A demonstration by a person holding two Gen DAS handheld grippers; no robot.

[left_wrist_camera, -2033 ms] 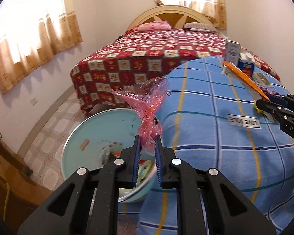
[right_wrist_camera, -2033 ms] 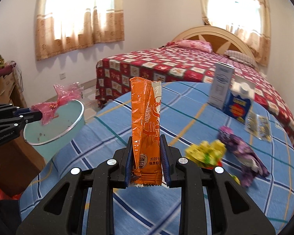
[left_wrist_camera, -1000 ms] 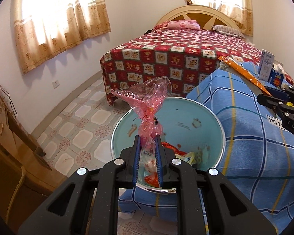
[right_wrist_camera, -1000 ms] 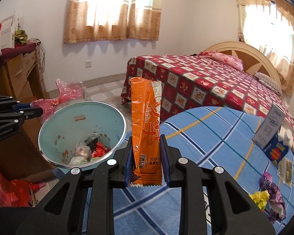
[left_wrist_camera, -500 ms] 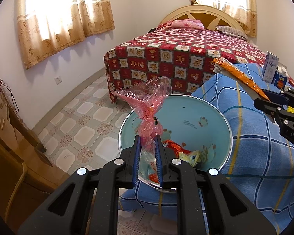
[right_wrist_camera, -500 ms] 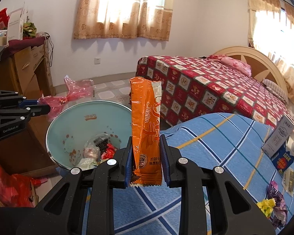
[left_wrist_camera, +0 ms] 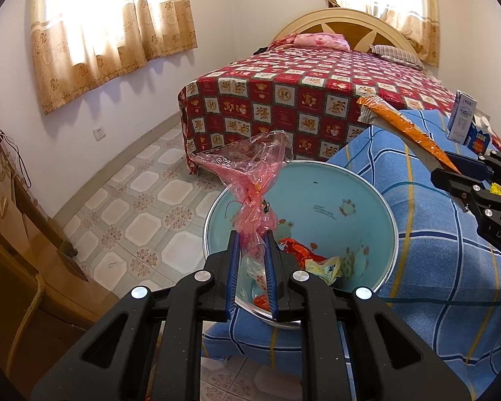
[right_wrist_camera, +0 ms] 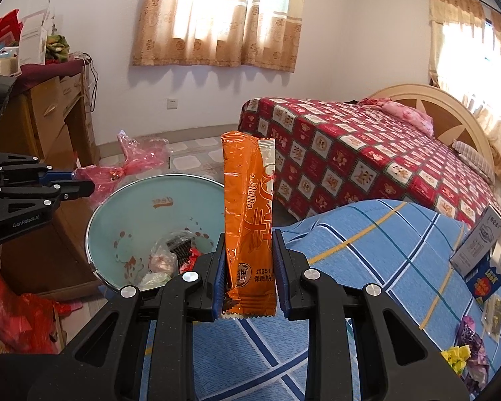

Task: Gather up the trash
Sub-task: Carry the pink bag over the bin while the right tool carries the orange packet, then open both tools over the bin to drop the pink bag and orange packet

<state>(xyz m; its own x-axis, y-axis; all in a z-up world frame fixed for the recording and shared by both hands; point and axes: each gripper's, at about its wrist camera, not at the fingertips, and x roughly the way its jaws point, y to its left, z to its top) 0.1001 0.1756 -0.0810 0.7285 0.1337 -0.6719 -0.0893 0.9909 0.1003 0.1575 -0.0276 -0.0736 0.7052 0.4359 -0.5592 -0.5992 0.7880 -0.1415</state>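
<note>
Right wrist view: we are gripping an orange wrapper (right_wrist_camera: 248, 214) in the right gripper's (right_wrist_camera: 249, 279) jaws, near the partly filled bin (right_wrist_camera: 123, 214). Left gripper (left_wrist_camera: 253, 267) is clenching pink plastic (left_wrist_camera: 250, 180) over it. More trash (right_wrist_camera: 467, 354) is waiting on the table (right_wrist_camera: 367, 254).

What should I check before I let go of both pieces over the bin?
1. Left tongs grip the crumpled pink plastic bag: ok, pads pinch its twisted neck.
2. Right tongs grip the orange foil snack wrapper: ok, held upright by its lower end.
3. Pink bag over the round pale blue bin: ok in the left wrist view, the bin opening lies behind and under the tongs.
4. Orange wrapper over the bin: not ok, in the right wrist view the bin sits to the left of it and blue checked cloth lies beneath.
5. Room in the bin: ok, only a little trash at the bottom.
</note>
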